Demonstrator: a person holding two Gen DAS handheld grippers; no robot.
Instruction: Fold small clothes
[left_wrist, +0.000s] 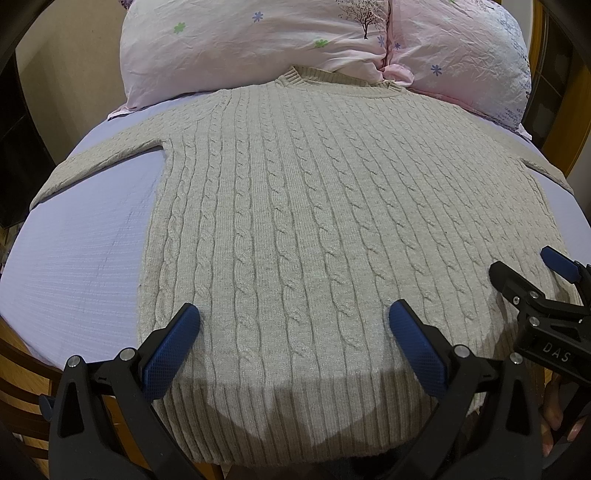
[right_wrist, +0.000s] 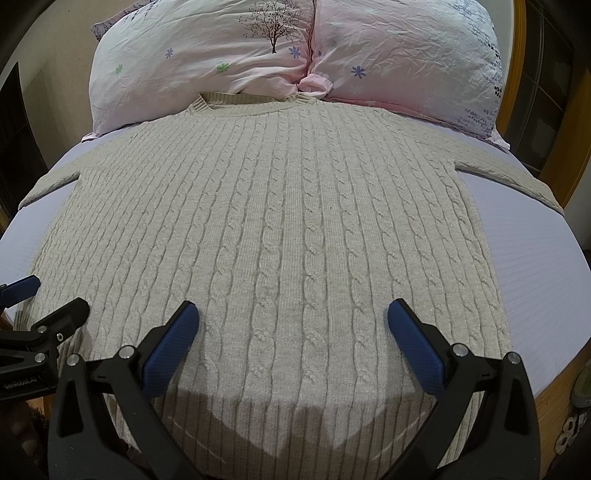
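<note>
A beige cable-knit sweater (left_wrist: 295, 206) lies flat on a lilac bed sheet (left_wrist: 85, 251), collar far, ribbed hem near, sleeves spread to both sides. It also fills the right wrist view (right_wrist: 280, 229). My left gripper (left_wrist: 293, 321) is open and empty, hovering above the hem. My right gripper (right_wrist: 293, 317) is open and empty above the hem too. The right gripper shows at the right edge of the left wrist view (left_wrist: 532, 273). The left gripper shows at the left edge of the right wrist view (right_wrist: 55, 295).
Two pink floral pillows (left_wrist: 258, 44) (right_wrist: 406, 55) lie behind the collar. A wooden bed frame (left_wrist: 554, 110) runs along the right. Wooden slats (left_wrist: 22, 369) show at the near left. Bare sheet lies on both sides of the sweater (right_wrist: 535, 277).
</note>
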